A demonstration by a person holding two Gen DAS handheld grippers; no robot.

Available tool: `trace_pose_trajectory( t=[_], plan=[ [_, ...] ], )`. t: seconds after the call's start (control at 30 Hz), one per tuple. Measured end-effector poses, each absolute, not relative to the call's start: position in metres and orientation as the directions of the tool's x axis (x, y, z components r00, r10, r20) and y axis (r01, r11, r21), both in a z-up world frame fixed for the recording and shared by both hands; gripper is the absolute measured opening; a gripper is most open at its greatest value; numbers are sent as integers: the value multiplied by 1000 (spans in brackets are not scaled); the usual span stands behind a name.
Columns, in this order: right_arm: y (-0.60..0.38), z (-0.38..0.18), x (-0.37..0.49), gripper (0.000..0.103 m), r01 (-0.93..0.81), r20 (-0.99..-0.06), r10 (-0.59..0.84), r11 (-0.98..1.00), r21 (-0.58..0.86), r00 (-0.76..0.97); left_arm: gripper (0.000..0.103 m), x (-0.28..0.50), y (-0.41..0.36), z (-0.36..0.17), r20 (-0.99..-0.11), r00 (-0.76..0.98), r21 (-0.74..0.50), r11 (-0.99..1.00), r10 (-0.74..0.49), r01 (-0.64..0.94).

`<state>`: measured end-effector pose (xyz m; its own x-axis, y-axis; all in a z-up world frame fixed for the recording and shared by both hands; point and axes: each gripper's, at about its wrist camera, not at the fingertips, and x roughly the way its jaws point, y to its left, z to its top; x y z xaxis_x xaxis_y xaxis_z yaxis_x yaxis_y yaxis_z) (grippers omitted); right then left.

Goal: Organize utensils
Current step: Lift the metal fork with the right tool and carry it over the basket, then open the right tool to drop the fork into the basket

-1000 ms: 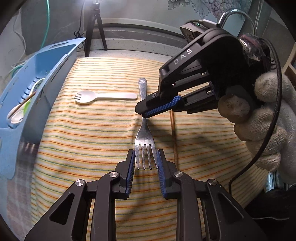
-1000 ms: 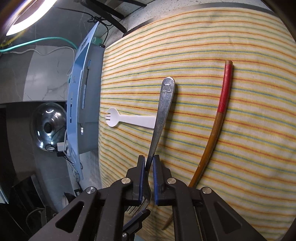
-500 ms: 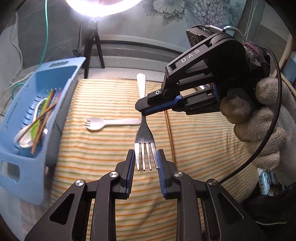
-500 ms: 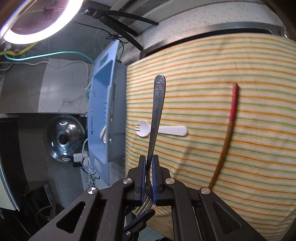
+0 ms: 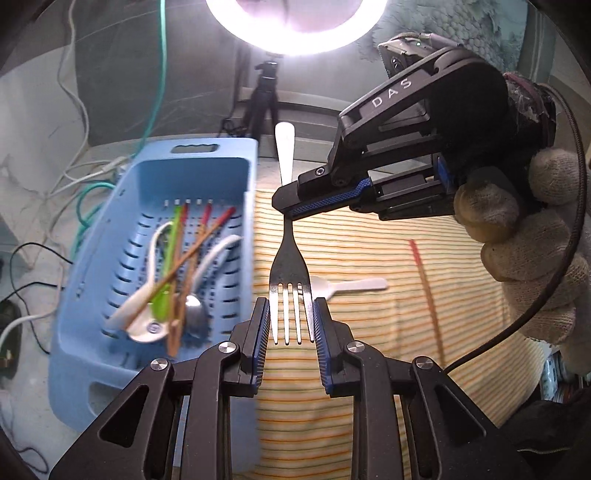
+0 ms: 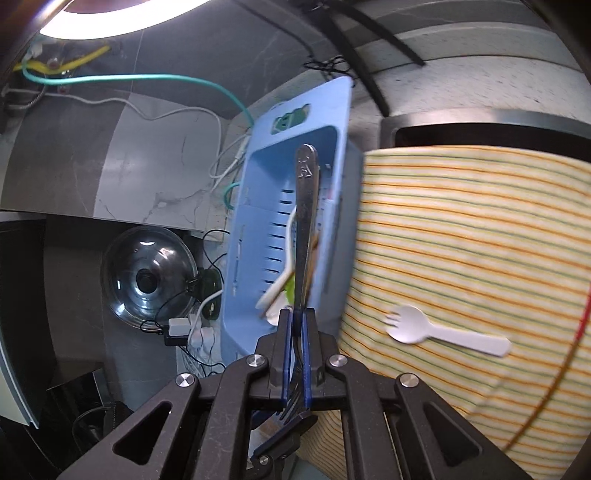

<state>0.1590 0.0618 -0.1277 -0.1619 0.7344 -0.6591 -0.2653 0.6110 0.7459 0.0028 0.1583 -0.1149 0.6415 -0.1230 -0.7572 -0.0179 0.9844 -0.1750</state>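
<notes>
A metal fork [image 5: 289,254] is held in the air by both grippers. My left gripper [image 5: 289,325] is shut on its tines. My right gripper [image 5: 291,216] is shut on its neck from the right; in the right wrist view it [image 6: 298,325] clamps the fork [image 6: 306,206], whose handle points up over the blue basket [image 6: 258,236]. The blue slotted basket [image 5: 110,266] stands to the left and holds several chopsticks and spoons [image 5: 173,273]. A white plastic spork [image 5: 347,286] and a red-tipped chopstick [image 5: 424,280] lie on the striped cloth.
The striped cloth [image 5: 369,369] covers the table to the right of the basket. The spork also shows in the right wrist view [image 6: 443,334]. A ring light on a tripod [image 5: 295,22] stands behind. Cables and a glass pot lid [image 6: 147,277] lie on the floor at left.
Both grippers have lifted the fork higher and carried it left, toward the basket. The basket now fills the left of both views; the spork has slid right.
</notes>
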Motion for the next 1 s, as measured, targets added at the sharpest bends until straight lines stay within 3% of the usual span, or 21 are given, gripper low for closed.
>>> trace_pose_trajectory(
  t=[0.8,0.83,0.9,1.0],
  plan=[
    [159,-136,162,8,-464,-761,633,637,615,-140,22,17,223,-139,-817,577,-117,984,-16,-138],
    [160,-134,162,10,-474,-767,628,640,605,-131,22,15,224,-138,-816,578,-118,983,-17,-138],
    [160,-131,161,25,-487,-775,622,645,589,-114,22,14,224,-135,-815,580,-111,984,-8,-142],
    [158,-125,159,30,-511,-779,621,646,567,-79,22,11,224,-131,-812,584,-102,985,-1,-141]
  ],
)
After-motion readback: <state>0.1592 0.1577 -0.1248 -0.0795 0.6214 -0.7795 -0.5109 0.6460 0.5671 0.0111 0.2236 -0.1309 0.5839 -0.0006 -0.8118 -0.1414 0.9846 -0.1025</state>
